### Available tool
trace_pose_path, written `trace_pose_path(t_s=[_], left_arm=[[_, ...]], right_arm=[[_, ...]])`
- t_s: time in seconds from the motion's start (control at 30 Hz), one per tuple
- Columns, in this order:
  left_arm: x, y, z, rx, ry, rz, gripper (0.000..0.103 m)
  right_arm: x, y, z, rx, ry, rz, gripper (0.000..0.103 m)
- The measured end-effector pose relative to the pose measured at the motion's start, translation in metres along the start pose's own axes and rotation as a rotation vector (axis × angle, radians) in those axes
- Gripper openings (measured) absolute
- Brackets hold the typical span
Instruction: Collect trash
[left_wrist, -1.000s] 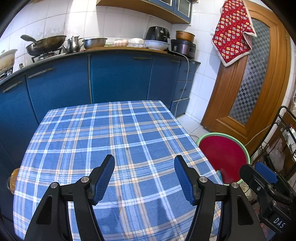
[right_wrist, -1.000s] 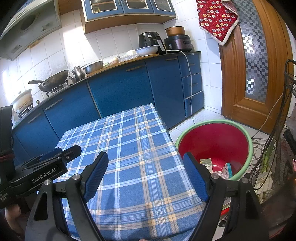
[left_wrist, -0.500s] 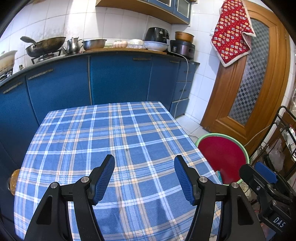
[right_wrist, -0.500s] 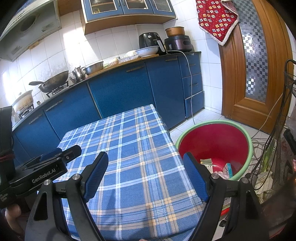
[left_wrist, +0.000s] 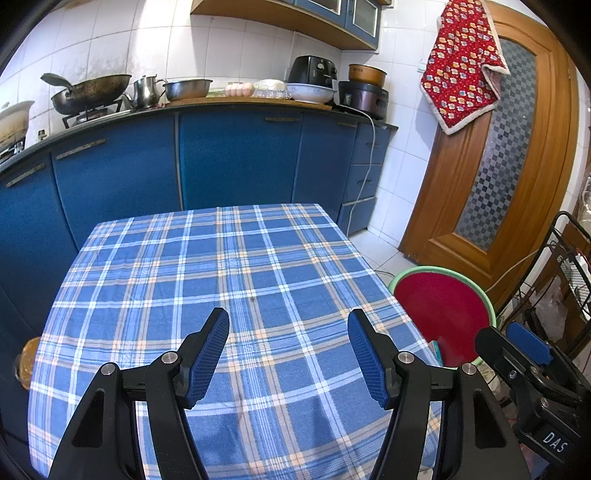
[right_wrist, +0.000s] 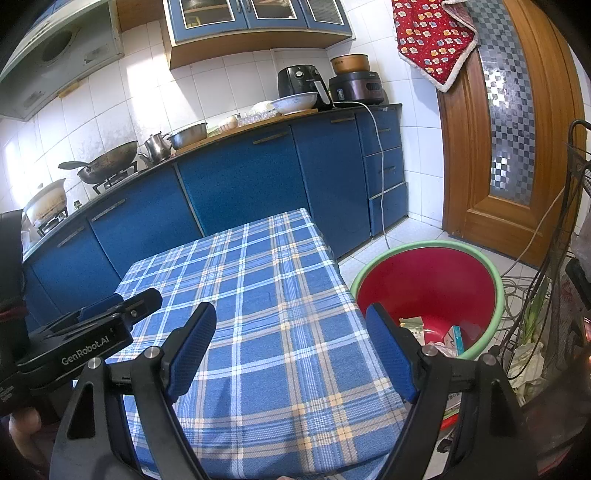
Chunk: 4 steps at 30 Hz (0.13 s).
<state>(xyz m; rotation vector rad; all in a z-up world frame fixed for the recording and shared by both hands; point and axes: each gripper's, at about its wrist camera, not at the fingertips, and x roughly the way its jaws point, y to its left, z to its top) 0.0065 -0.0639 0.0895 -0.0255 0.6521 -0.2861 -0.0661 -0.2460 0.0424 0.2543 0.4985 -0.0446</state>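
Note:
A red bin with a green rim (right_wrist: 428, 284) (left_wrist: 443, 306) stands on the floor at the table's right edge. Several pieces of trash (right_wrist: 436, 334) lie at its bottom: a pale packet and a small box. My left gripper (left_wrist: 289, 321) hovers open over the blue plaid tablecloth (left_wrist: 221, 277) with nothing between its fingers. My right gripper (right_wrist: 291, 314) is also open and empty, above the cloth's right side (right_wrist: 266, 295), with its right finger in front of the bin. Each gripper shows in the other's view: the right gripper (left_wrist: 524, 350) and the left gripper (right_wrist: 107, 310).
Blue kitchen cabinets (left_wrist: 236, 158) run behind the table, with a wok (left_wrist: 88, 92), pots and appliances on the counter. A wooden door (left_wrist: 491, 166) with a red cloth (left_wrist: 461, 62) stands at right. A black wire rack (left_wrist: 569, 266) and cables sit beside the bin.

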Motion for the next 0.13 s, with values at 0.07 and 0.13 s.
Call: trace_pose_path(t_s=[0.07, 0.13], left_arm=[[0.0003, 0.0003, -0.0003, -0.001, 0.001, -0.001, 0.068], [0.0000, 0.0000, 0.0001, -0.002, 0.002, 0.001, 0.068]], right_arm=[[0.0001, 0.0004, -0.0001, -0.001, 0.000, -0.002, 0.083], [0.0000, 0.0002, -0.0001, 0.000, 0.001, 0.000, 0.083]])
